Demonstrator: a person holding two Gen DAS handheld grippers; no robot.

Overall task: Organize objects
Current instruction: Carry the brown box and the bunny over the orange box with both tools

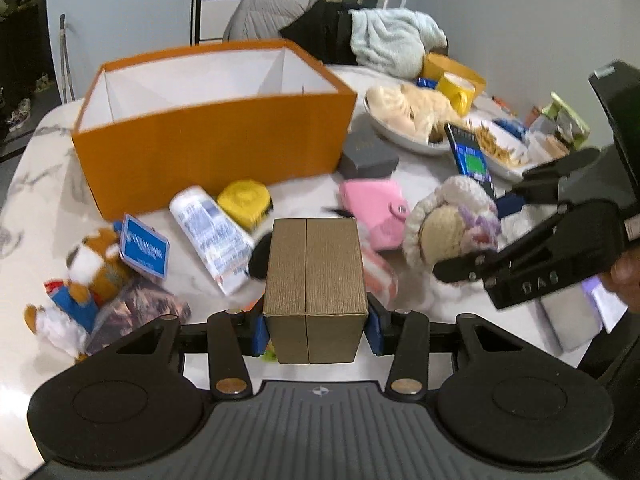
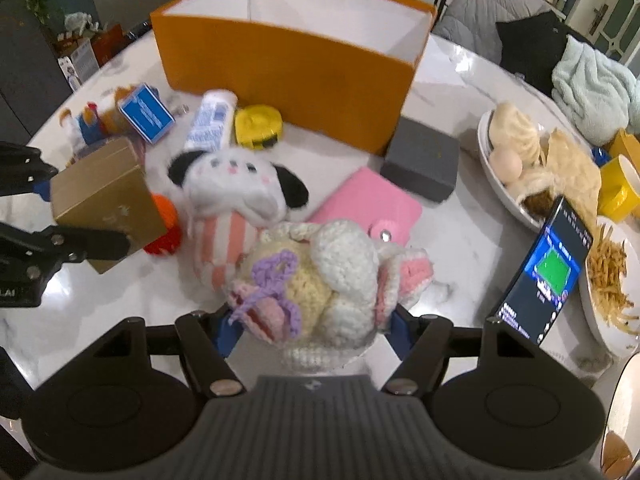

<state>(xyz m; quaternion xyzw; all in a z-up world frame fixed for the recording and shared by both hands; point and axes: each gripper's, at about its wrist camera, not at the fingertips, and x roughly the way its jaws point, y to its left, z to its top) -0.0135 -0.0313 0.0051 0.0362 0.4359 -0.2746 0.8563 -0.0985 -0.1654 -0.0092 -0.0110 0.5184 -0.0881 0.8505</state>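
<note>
Holding loads: left gripper (image 1: 316, 330) clamps the gold box (image 1: 316, 280), right gripper (image 2: 316, 330) the crochet toy (image 2: 320, 280); orange bin (image 1: 208, 136) ahead looks empty, clutter remaining between.

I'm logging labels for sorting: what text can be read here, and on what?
"DAS": embossed on the black right tool.
Blue printed card: white print, too blurred.
White squeeze tube: blue print, too blurred.
Black propped-up phone: screen text too small.

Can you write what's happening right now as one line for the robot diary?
left gripper: shut on gold box | right gripper: shut on crochet bunny | orange bin: open, nothing seen inside | both items lifted, not yet binned
</note>
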